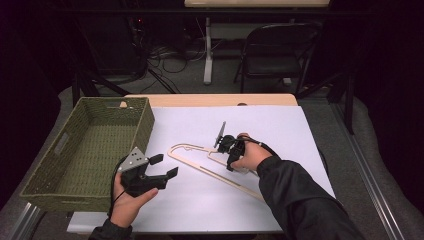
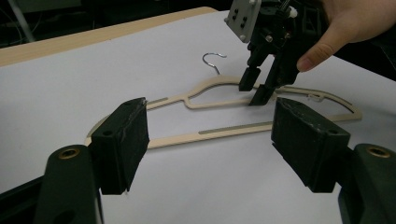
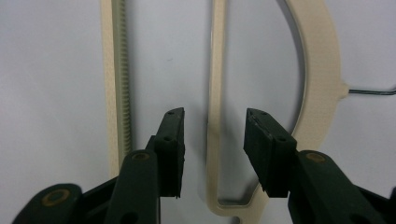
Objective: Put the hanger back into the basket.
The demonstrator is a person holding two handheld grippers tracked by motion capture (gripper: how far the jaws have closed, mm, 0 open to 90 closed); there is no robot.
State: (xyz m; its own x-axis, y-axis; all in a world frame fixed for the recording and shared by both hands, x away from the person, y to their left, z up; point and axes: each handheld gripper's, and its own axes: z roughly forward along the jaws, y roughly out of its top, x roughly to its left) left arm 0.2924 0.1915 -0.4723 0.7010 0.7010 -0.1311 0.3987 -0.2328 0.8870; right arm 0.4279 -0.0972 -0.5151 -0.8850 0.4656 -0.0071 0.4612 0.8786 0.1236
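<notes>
**Right gripper parked over the hanger, nothing gripped**

So the right gripper sits just right of centre in the high view, pointing down at the flat pale beige wooden clothes hanger. In the right gripper view its jaws are spread, one on each side of the hanger's thin inner bar, and the pads aren't pressing on it, so it's released, not grasping. The left gripper view shows the same: the tips are down at the hanger's upper arm near the small metal hook.

The left gripper is lower left of centre in the high view, jaws wide apart with only air between them.

The hanger lies flat on the white sheet covering the wooden table, middle of the frame, running diagonally. A green woven basket sits at the left edge, just beside the left gripper.
</notes>
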